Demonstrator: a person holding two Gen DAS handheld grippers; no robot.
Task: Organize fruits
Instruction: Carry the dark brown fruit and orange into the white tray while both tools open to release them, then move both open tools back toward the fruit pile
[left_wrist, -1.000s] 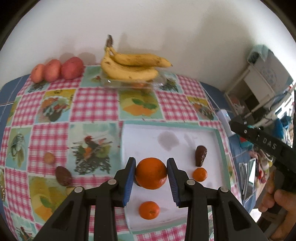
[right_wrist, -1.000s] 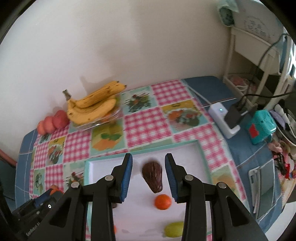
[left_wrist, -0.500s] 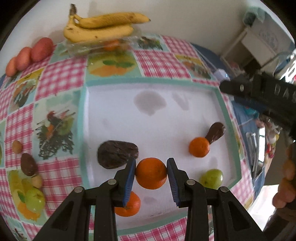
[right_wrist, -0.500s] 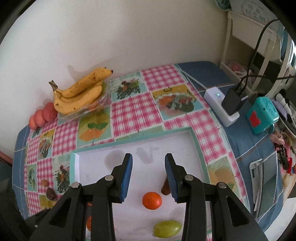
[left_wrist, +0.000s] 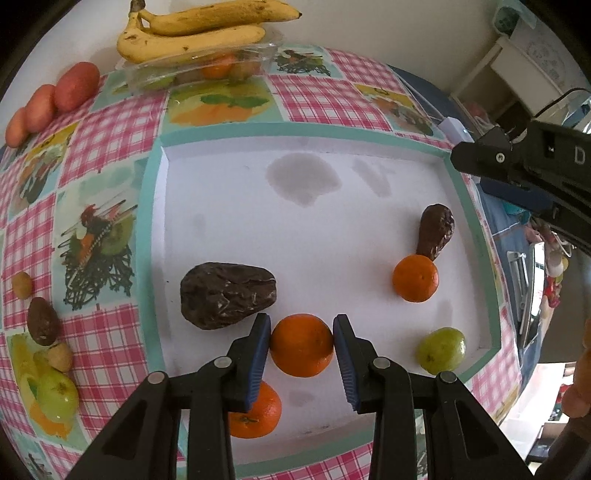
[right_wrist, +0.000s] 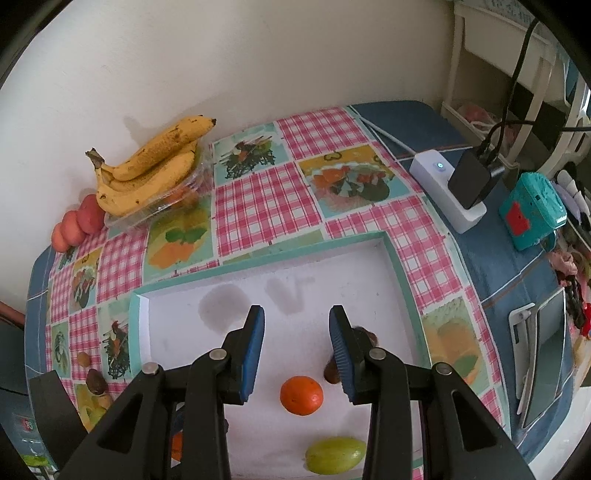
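A: What does the left gripper (left_wrist: 301, 345) carry?

B: Its blue pads clench an orange (left_wrist: 301, 345) above the white tray (left_wrist: 236, 206); a wrinkled dark avocado (left_wrist: 227, 290) lies just beside its left finger; a second orange (left_wrist: 255, 410) sits partly hidden under that finger.

A: And the right gripper (right_wrist: 296, 345)?

B: It hangs spread wide over the tray (right_wrist: 184, 317), grasping nothing; below it lie a small orange (right_wrist: 301, 395) and a green fruit (right_wrist: 335, 459); a dark fruit (right_wrist: 364, 336) peeks from behind its right finger.

A: Anything off the tray?

B: Bananas (right_wrist: 147, 173) rest on a clear container (right_wrist: 173, 201) near the wall; a few small fruits (left_wrist: 44, 343) lie on the checked tablecloth (left_wrist: 110, 147), left of the tray.
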